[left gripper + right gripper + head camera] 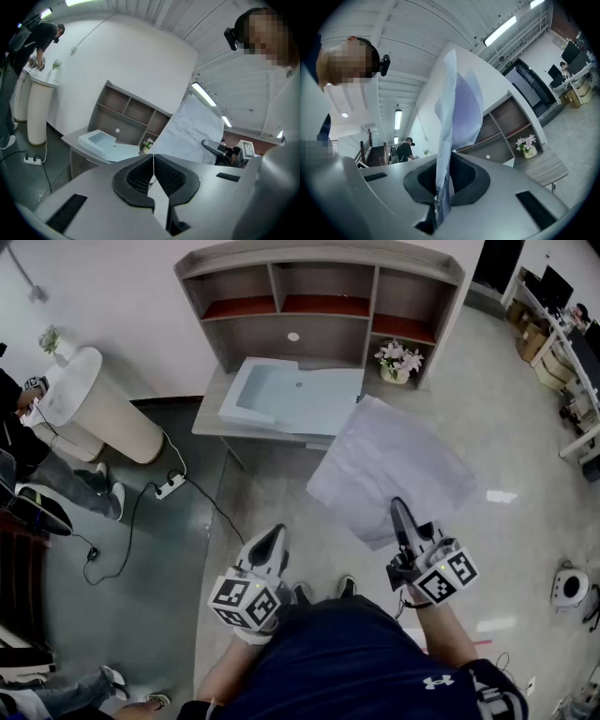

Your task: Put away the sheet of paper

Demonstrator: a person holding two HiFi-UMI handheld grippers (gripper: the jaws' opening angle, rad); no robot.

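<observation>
Head view, paper (389, 470): thin white crumpled sheet, roughly square, is spreading out at centre right of the frame, near the desk's front corner.
Head view, right gripper (400, 514): is pinching the paper's lower edge.
Head view, left gripper (272, 542): is pointing up-frame at lower centre, apart from the paper.
Head view, desk (208, 418): grey wood-grain top is carrying a pale rectangular tray (291, 395) at upper centre, below a cubbied shelf (319, 296).
Left gripper view, left gripper (153, 161): ribbed black pads are pressing together with nothing between them; the paper (194, 129) is showing at centre right.
Right gripper view, right gripper (444, 180): dark ribbed pads are clamping the paper (457, 103), which is rising creased and edge-on up the middle of the frame.
</observation>
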